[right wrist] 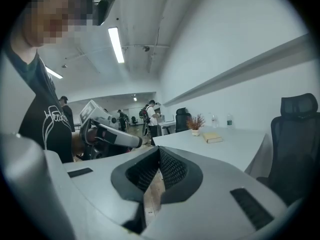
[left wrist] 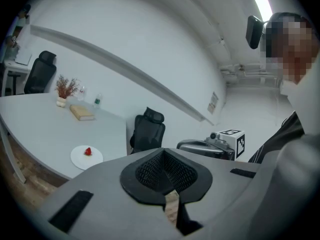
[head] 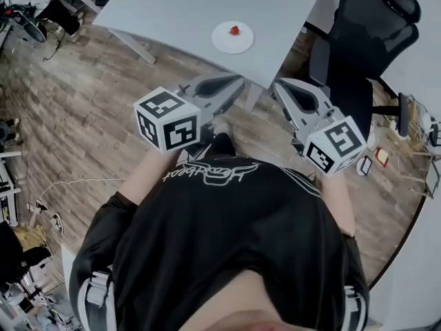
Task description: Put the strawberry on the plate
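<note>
A small red strawberry [head: 235, 29] lies on a round white plate [head: 224, 41] near the front edge of the grey table [head: 172, 5]. In the left gripper view the strawberry [left wrist: 88, 151] rests on the same plate [left wrist: 79, 160] at lower left. Both grippers hang in front of the person's chest, well short of the table and above the floor. My left gripper [head: 240, 82] is shut with nothing between its jaws [left wrist: 167, 178]. My right gripper [head: 278, 85] is also shut and empty [right wrist: 159, 173]. Each gripper shows in the other's view: the right one [left wrist: 212, 145] and the left one [right wrist: 107, 131].
A black office chair [head: 365, 40] stands at the table's right corner, close to my right gripper. On the far part of the table lie a book [left wrist: 81, 112] and a vase of dried flowers [left wrist: 63, 89]. Wooden floor [head: 83, 102] spreads to the left. People stand far back in the room.
</note>
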The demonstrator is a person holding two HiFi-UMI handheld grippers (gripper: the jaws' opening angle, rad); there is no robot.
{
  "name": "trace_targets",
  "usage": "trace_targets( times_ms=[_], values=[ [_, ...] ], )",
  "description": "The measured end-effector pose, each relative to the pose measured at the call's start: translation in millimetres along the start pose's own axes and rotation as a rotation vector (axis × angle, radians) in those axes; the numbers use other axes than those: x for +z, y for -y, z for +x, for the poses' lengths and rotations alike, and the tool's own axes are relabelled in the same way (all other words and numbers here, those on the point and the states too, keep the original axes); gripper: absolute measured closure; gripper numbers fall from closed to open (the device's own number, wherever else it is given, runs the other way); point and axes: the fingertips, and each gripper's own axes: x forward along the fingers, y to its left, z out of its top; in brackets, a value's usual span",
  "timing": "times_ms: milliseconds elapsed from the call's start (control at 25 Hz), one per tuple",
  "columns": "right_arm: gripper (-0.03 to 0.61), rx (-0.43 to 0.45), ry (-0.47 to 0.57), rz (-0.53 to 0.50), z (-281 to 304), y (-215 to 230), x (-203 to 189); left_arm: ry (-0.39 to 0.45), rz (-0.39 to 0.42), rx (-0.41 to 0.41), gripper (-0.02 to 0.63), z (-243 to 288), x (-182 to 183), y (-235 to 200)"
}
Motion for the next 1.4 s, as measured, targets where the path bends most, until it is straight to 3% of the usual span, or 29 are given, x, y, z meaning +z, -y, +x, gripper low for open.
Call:
trace_targets(
  times_ms=[440, 1400],
  values=[
    [0.571, -0.012, -0.015, -0.004, -65.4, -52.9, -25.2, 0.015, 0.007, 0.003, 0.606, -20.6, -41.0, 85.2],
    [0.571, -0.049, 0.046, 0.033, -110.7, -64.1, -17.6, 0.015, 0.051, 0.008, 0.606, -25.9, -47.7, 132.0]
  ],
)
